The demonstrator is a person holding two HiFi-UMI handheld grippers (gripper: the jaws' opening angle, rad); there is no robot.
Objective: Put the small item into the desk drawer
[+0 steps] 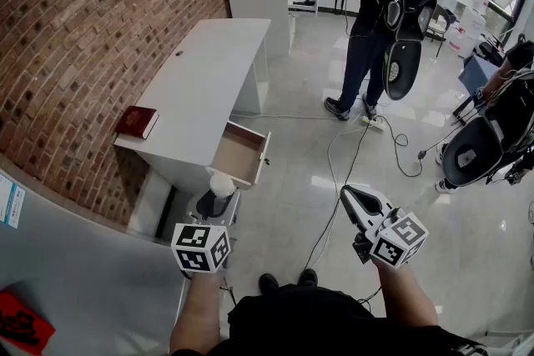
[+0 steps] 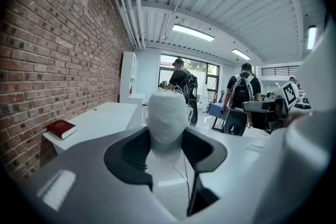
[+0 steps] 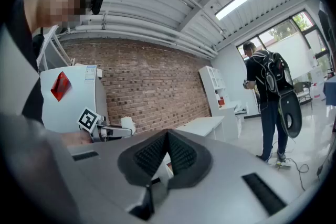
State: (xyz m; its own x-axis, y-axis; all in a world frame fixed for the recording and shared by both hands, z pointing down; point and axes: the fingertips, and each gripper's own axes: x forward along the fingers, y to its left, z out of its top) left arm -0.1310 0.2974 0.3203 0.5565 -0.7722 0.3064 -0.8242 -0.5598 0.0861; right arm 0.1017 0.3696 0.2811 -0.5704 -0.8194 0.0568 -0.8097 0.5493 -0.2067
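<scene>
A small white rounded item [image 1: 222,183] [image 2: 168,113] sits pinched between the dark pads of my left gripper [image 1: 220,191] [image 2: 168,139], which is shut on it. In the head view it hangs just in front of the white desk [image 1: 204,71], close below the open wooden-lined drawer [image 1: 242,152]. The drawer looks empty inside. My right gripper [image 1: 348,196] [image 3: 167,136] floats over the floor to the right, jaws shut with nothing between them. The right gripper view shows the left gripper's marker cube [image 3: 89,119] with the white item [image 3: 127,125] beyond it.
A red book [image 1: 138,122] [image 2: 61,128] lies on the desk's near corner by the brick wall. A person with a backpack [image 1: 380,4] stands beyond the desk. Cables [image 1: 355,154] trail across the floor, and office chairs [image 1: 480,146] stand at the right.
</scene>
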